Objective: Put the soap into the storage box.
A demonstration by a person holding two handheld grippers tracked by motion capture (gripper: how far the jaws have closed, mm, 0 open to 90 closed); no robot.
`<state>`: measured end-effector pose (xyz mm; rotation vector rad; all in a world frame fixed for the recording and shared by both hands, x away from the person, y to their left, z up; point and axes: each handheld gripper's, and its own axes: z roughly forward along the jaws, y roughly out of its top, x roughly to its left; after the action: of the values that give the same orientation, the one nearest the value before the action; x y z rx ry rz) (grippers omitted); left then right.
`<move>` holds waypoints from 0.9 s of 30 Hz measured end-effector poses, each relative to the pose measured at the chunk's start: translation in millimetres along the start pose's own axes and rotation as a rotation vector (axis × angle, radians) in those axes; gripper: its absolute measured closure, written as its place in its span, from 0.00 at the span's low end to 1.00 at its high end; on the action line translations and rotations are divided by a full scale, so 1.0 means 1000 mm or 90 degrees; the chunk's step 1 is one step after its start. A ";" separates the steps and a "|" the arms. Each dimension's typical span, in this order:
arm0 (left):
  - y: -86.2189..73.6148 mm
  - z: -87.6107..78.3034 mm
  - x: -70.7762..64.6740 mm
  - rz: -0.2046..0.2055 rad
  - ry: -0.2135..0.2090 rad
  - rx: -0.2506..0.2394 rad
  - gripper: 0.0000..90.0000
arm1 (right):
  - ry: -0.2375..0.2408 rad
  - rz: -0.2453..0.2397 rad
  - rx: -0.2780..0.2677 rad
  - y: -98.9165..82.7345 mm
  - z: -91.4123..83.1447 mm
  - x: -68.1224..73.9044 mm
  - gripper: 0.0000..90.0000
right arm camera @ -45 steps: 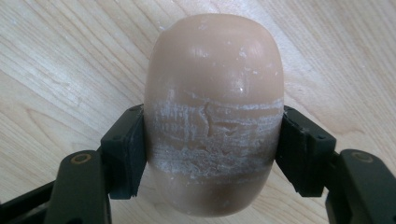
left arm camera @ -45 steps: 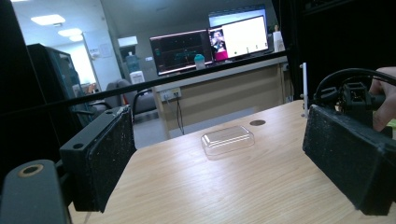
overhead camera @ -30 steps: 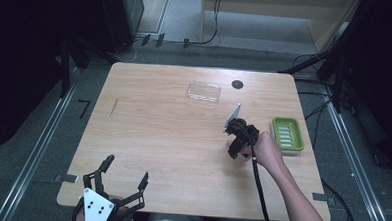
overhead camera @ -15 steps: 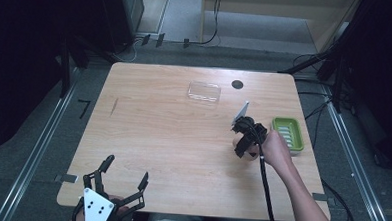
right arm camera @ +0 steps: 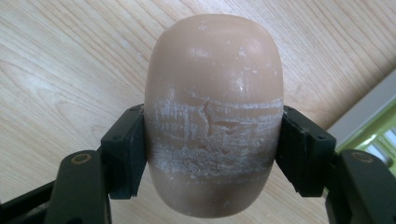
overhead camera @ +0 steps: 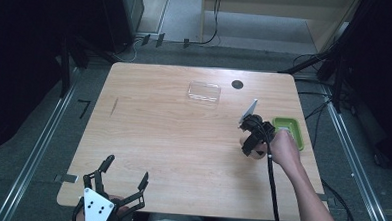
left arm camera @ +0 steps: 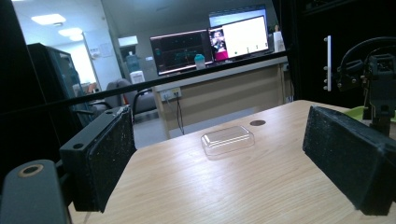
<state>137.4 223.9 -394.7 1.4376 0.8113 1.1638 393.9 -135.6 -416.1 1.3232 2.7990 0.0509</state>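
A tan, egg-shaped bar of soap (right arm camera: 215,116) with a scuffed white band sits between the jaws of my right gripper (right arm camera: 212,154), which is shut on its sides. Seen from above, that gripper (overhead camera: 253,138) hangs over the table's right part, the soap (overhead camera: 256,154) peeking out under it, just left of a green soap dish (overhead camera: 289,129). An edge of the dish (right arm camera: 373,135) shows at the right of the right gripper view. My left gripper (overhead camera: 126,168) rests open at the near left edge, with nothing between its jaws (left arm camera: 226,163).
A clear plastic lid (overhead camera: 204,92) lies at the far middle of the wooden table (overhead camera: 157,139), also ahead in the left gripper view (left arm camera: 228,139). A black round hole (overhead camera: 237,84) sits to its right. Desks and monitors stand beyond the table.
My right gripper has carried the soap to the right, closer to the green dish. The left gripper has stayed where it was.
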 end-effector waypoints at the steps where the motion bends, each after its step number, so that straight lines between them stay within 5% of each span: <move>1: 0.000 0.000 0.000 0.000 0.000 0.000 0.11 | -0.001 0.003 -0.001 -0.001 0.000 -0.001 0.37; 27: 0.000 0.000 0.000 0.000 0.000 -0.002 0.11 | -0.012 0.039 -0.004 -0.019 -0.014 -0.029 0.37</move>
<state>137.1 223.7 -394.6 1.4356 0.8092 1.1636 396.5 -170.7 -402.0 1.4003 2.7398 0.0489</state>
